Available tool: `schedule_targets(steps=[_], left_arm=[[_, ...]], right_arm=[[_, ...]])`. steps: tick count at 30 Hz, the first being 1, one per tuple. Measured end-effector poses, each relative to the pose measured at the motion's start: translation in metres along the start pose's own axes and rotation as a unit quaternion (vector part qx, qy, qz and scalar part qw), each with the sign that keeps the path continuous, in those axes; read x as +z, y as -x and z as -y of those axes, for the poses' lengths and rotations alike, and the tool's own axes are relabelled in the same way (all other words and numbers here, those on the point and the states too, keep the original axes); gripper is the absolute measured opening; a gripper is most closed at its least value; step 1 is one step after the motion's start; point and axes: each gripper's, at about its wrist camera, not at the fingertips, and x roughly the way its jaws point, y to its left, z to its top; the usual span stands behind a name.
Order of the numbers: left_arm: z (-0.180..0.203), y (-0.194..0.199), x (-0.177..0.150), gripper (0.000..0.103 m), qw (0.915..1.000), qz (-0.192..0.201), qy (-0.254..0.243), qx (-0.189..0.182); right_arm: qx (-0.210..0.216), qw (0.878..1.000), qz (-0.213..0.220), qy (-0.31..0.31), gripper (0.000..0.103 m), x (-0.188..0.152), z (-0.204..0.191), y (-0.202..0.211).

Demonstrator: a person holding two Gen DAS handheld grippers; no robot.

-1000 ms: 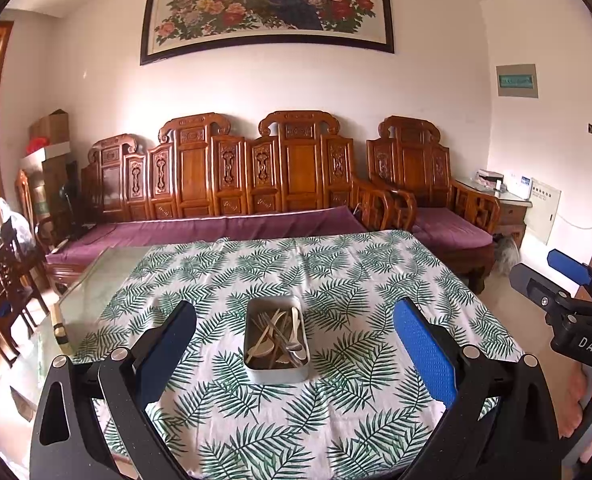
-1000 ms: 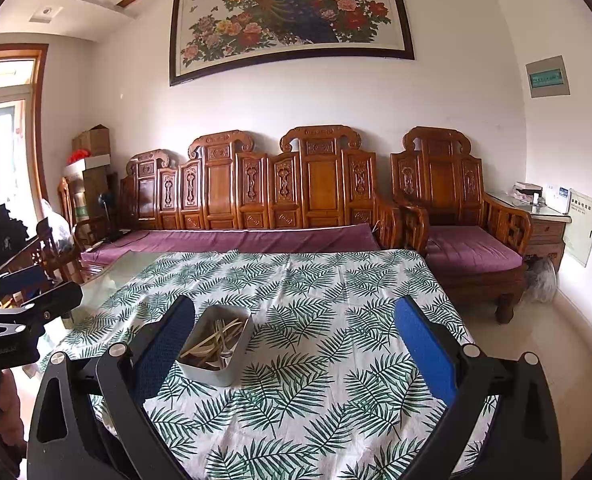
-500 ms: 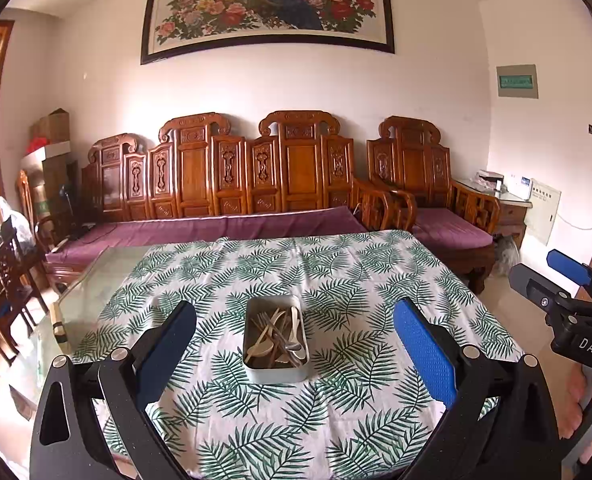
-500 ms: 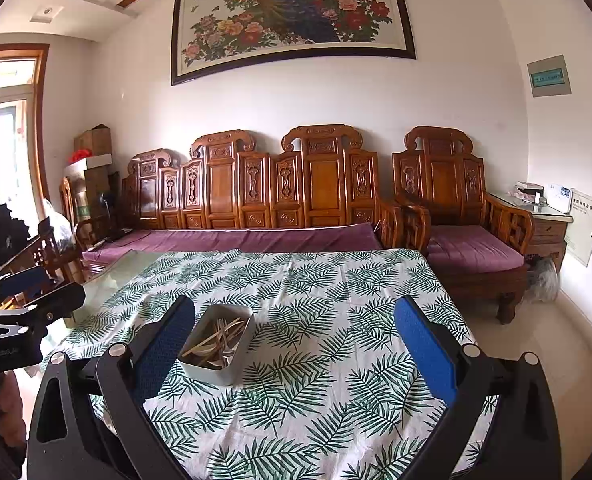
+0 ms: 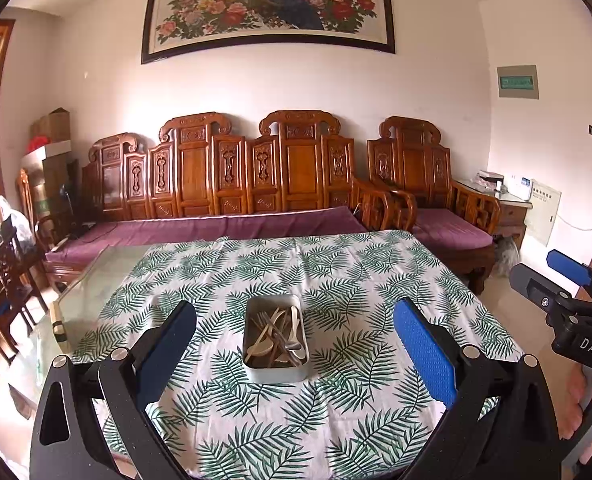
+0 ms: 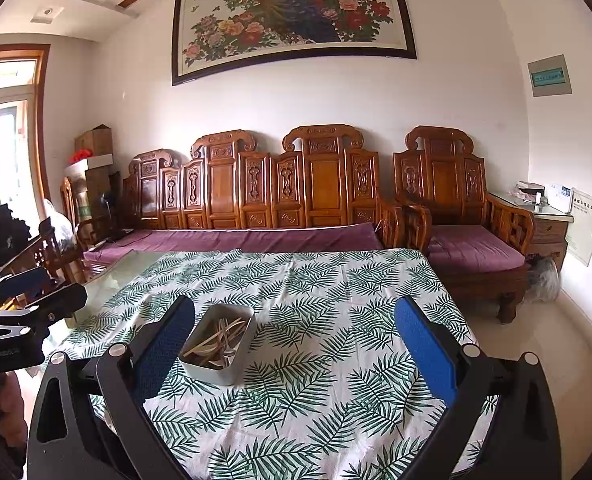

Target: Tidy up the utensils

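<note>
While both tongs, left (image 5: 293, 354) and right (image 6: 293, 354), hover wide and empty, the utensils (image 5: 275, 336) lie jumbled in the tin (image 5: 275, 372) ahead of them, a scene fitting either sorting to come or gathering done.

Right hand-held gripper (image 6: 293, 344): blue-padded jaws spread wide, empty, above near bench (image 6: 336, 380) edge. Metal tray (image 6: 217, 344) of mixed utensils (image 6: 219, 338): on fern-print cloth, left of centre. Left hand-held gripper (image 6: 27, 296): far left edge. Carved wooden sofa (image 6: 255, 196): behind.
</note>
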Motion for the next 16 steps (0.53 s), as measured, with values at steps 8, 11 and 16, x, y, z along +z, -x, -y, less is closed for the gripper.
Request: schedule_targets(steps=[8,11,16], left_arm=[[0.0001,-0.0003,-0.0005,0.095,1.0,-0.001,0.001,0.001],[0.0017,-0.0009,0.0003,0.095,1.0,-0.002,0.001,0.002],[0.0024,-0.002,0.0008,0.095,1.0,-0.004,0.005,0.001]], right_arm=[[0.002,1.0,0.0,0.001,0.1,0.0001,-0.0007,0.0],[0.002,1.0,-0.001,0.001,0.1,0.0,-0.0008,0.0001],[0.001,1.0,0.0,0.0,0.1,0.0002,-0.0007,0.0001]])
